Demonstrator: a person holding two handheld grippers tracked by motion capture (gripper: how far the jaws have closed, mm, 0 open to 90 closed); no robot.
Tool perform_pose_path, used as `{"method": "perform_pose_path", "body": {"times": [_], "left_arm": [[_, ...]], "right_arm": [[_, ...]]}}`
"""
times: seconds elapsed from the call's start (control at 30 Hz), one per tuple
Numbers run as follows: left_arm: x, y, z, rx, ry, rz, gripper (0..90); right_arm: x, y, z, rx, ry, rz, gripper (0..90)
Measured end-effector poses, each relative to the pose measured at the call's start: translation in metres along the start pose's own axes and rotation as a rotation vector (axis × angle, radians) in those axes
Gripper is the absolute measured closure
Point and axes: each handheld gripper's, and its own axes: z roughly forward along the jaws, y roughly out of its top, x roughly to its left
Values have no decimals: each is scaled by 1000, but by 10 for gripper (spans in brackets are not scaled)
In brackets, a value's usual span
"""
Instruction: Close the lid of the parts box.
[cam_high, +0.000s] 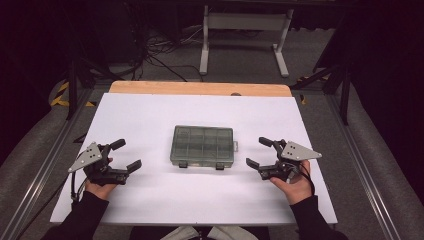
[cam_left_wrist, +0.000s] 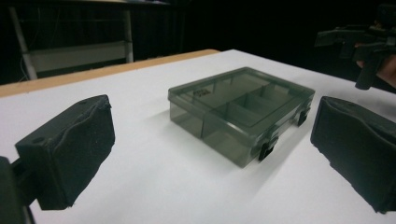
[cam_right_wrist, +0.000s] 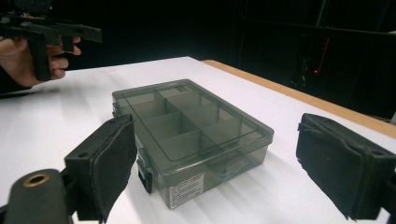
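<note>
A smoky translucent compartment box (cam_high: 202, 145) lies shut on the white tabletop (cam_high: 150, 115), its two dark latches facing the person. My left gripper (cam_high: 129, 154) rests low to the box's left with its jaws open and nothing between them. My right gripper (cam_high: 256, 151) stands open to the box's right, also empty. In the left gripper view the box (cam_left_wrist: 240, 109) sits ahead between the two black pads (cam_left_wrist: 70, 149), apart from them. The right gripper view has the box (cam_right_wrist: 191, 126) close in front, its divided cells visible through the lid, with the pads (cam_right_wrist: 345, 163) on either side.
A wooden strip (cam_high: 200, 88) edges the table's far side. Beyond it a white metal stand (cam_high: 245, 30) and loose cables (cam_high: 160, 50) lie on the grey floor. Metal rails (cam_high: 50, 150) run along both sides of the table.
</note>
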Motion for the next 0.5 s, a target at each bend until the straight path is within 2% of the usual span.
{"method": "perform_pose_path", "body": {"times": [0.07,0.13,0.17,0.37,0.5], "left_arm": [[0,-2,0,2,15,-2,2],[3,-7,0,0,25,-21,3],[3,-8,0,6,31,-17,3],[4,-8,1,4,35,-10,3],[5,-8,3,-15,42,-6,3]], "right_arm": [[0,-1,0,-3,5,7,129],[0,-7,2,-2,18,43,124],[0,-9,3,9,19,66,122],[3,-9,2,-23,7,66,59],[5,-9,2,-20,7,54,31]]}}
